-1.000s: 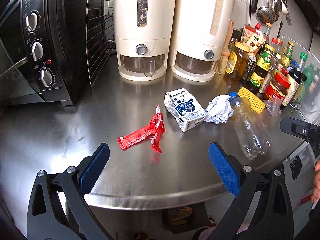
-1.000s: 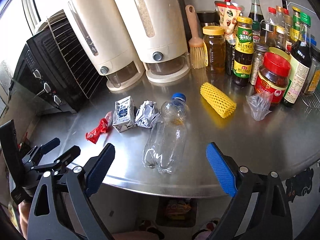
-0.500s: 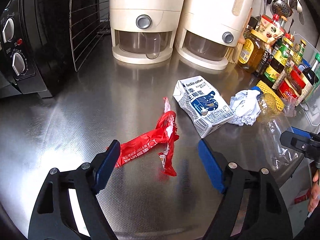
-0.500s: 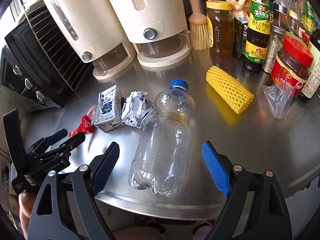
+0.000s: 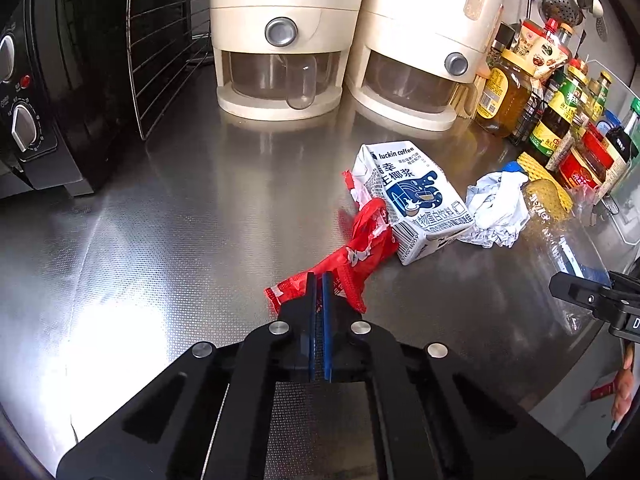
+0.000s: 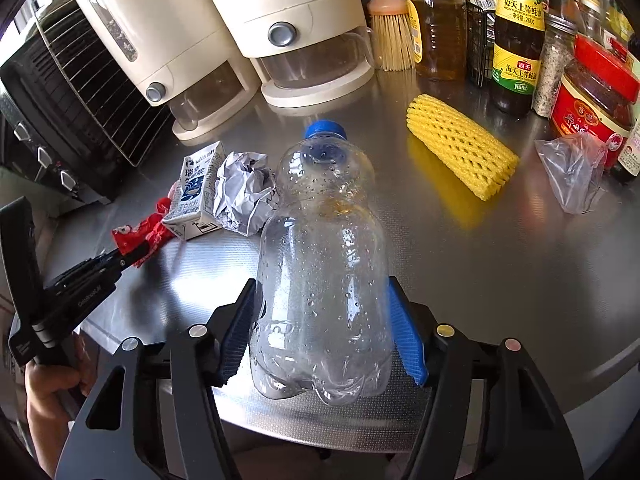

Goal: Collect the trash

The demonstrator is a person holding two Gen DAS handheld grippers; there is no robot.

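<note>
My left gripper (image 5: 319, 280) is shut on the near end of a red wrapper (image 5: 360, 248) that lies on the steel counter (image 5: 160, 240); it also shows in the right wrist view (image 6: 138, 246). My right gripper (image 6: 322, 292) is shut on the base of a clear plastic bottle (image 6: 324, 248) with a blue cap, lying on the counter. A white coffee carton (image 5: 412, 200) and a crumpled paper ball (image 5: 496, 210) lie between the wrapper and the bottle. A yellow foam net (image 6: 460, 152) and a clear plastic bag (image 6: 572, 172) lie to the right.
Two cream dispensers (image 5: 288, 36) stand at the back. A black oven (image 5: 36, 80) with a wire rack is at the left. Sauce bottles and jars (image 6: 520, 36) and a brush (image 6: 392, 32) line the back right. The counter edge (image 6: 580, 392) is just below my grippers.
Both grippers moved forward and closed: the left on the red wrapper, the right on the plastic bottle. Both were open half a second ago.
</note>
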